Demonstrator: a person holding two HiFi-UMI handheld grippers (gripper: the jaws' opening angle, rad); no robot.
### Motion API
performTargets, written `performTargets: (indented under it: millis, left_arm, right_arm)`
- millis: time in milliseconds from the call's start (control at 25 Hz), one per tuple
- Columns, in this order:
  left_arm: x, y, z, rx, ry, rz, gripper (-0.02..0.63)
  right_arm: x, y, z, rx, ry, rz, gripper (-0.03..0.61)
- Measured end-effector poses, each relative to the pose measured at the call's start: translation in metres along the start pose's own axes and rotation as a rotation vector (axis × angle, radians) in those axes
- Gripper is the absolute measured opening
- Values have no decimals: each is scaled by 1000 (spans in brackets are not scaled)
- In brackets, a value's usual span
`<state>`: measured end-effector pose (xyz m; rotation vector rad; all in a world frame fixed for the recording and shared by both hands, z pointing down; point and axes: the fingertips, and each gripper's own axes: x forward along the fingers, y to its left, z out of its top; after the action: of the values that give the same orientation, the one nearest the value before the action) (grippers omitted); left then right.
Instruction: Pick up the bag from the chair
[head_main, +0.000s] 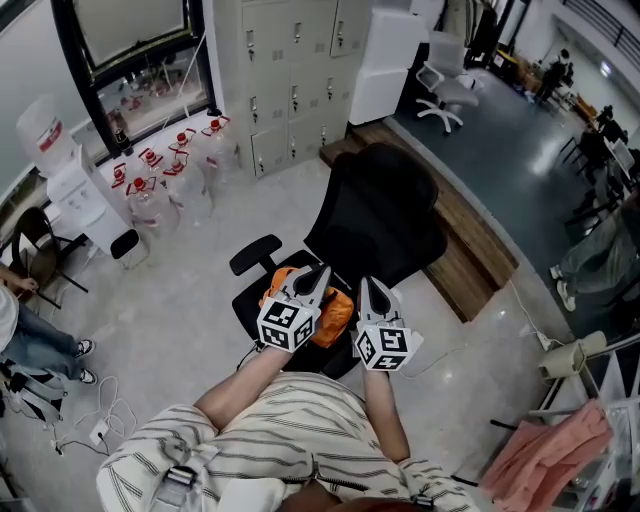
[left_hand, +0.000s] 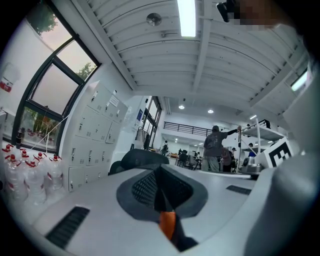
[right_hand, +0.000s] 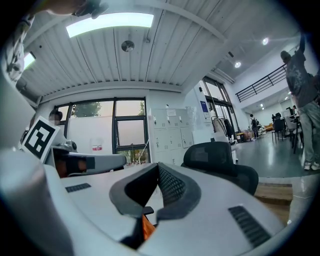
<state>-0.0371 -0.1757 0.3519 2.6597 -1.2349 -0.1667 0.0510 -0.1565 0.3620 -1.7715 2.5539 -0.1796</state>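
Observation:
An orange bag (head_main: 337, 312) lies on the seat of a black office chair (head_main: 385, 210). Both grippers hover just above the bag and point toward the backrest. The left gripper (head_main: 322, 272) covers the bag's left part, its jaws pressed together with nothing held. My right gripper (head_main: 368, 285) sits beside it over the seat's right side, also shut and empty. In the left gripper view the jaws (left_hand: 159, 172) meet in a line, and a sliver of orange bag (left_hand: 168, 224) shows below them. The right gripper view shows shut jaws (right_hand: 158, 167), a bit of orange bag (right_hand: 147, 227) and the chair's back (right_hand: 215, 155).
Water bottles (head_main: 165, 175) and a dispenser (head_main: 75, 180) stand by the window at left. Grey lockers (head_main: 290, 70) line the far wall. A wooden step (head_main: 470, 240) runs behind the chair. A seated person (head_main: 30, 330) and floor cables (head_main: 90, 420) are at left.

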Motion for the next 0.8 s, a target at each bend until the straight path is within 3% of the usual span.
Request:
performTargets:
  millis: [800]
  left_arm:
    - [4, -2, -4, 12, 4, 10, 23]
  right_arm:
    - [-1, -7, -1, -13, -4, -7, 12]
